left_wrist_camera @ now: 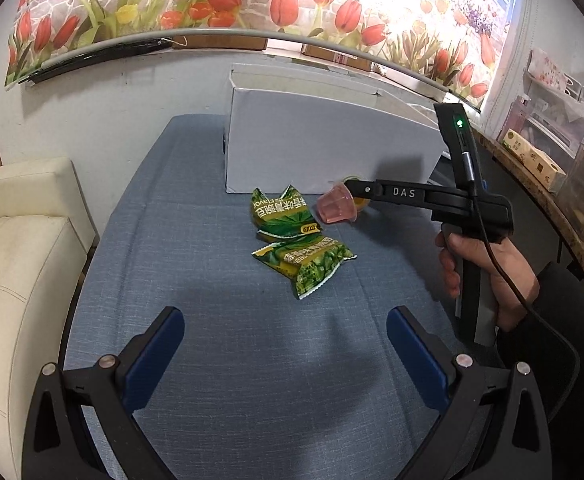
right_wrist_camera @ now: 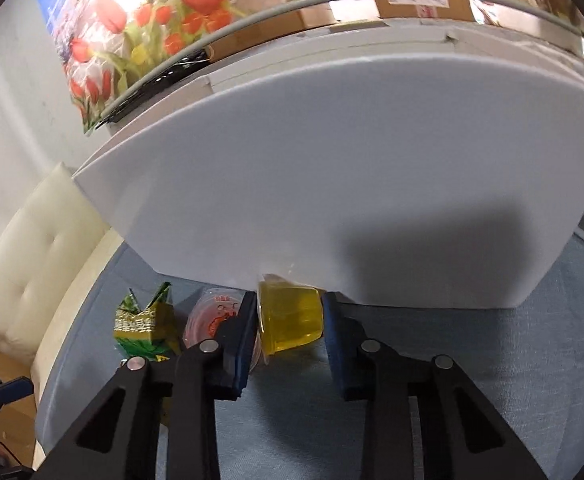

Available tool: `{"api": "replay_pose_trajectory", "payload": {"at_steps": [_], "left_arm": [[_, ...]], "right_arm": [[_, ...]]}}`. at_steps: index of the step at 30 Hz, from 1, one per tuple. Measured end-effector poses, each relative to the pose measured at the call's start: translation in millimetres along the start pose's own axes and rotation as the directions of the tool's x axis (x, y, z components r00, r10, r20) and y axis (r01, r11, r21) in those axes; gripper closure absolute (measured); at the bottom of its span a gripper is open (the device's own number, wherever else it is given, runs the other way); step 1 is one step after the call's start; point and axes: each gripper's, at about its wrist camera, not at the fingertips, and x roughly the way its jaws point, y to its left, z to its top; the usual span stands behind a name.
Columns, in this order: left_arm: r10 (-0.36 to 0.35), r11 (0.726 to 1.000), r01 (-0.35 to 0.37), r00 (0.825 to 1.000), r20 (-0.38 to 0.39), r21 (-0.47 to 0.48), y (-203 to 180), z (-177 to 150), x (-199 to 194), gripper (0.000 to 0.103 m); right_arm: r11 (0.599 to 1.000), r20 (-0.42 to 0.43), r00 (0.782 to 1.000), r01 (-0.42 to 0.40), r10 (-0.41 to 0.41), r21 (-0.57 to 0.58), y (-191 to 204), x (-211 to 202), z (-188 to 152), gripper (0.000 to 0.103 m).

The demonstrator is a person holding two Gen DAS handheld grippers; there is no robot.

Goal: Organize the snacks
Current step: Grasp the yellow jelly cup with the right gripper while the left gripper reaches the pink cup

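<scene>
Black left gripper (left_wrist_camera: 286, 344) with blue pads (left_wrist_camera: 154, 356) and silver screws. Black right gripper (right_wrist_camera: 290, 330) marked "DAS", green light, black cable. Bare hand (left_wrist_camera: 487, 268), dark sleeve.

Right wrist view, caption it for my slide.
Right tongs bracket a yellow jelly cup in front of the white box.

Hidden and cut off

We see the pink jelly cup (right_wrist_camera: 212, 316) half behind a finger; the white box (right_wrist_camera: 331, 200) top blurs.
</scene>
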Motion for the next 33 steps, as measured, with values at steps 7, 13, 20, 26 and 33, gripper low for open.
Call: {"api": "replay_pose_trajectory", "payload": {"at_steps": [7, 13, 20, 26, 33], "left_arm": [[0.012, 1.0, -0.012, 1.0, -0.002, 0.016, -8, 6, 5, 0.0], [0.012, 0.998, -0.012, 1.0, 0.007, 0.063, -30, 18, 12, 0.0], [-0.066, 0.993, 0.065, 0.998, 0.004, 0.094, -63, 40, 37, 0.0], [-0.034, 0.993, 0.036, 0.999, -0.014, 0.11, -82, 63, 76, 0.0], [-0.003, 0.992, 0.011, 0.998, -0.065, 0.122, -93, 79, 121, 0.0]], "right_arm": [[0.999, 0.037, 0.999, 0.032, -0.031, -0.033, 7, -34, -10, 0.069], [0.999, 0.093, 0.995, 0.036, -0.032, -0.037, 8, -88, -23, 0.069], [0.999, 0.211, 0.977, 0.04, -0.037, -0.012, 8, -169, -43, 0.069], [0.999, 0.292, 0.956, 0.028, -0.039, 0.041, 1, -230, -69, 0.069], [0.998, 0.323, 0.945, 0.039, -0.054, 0.054, -1, -262, -87, 0.069]]}}
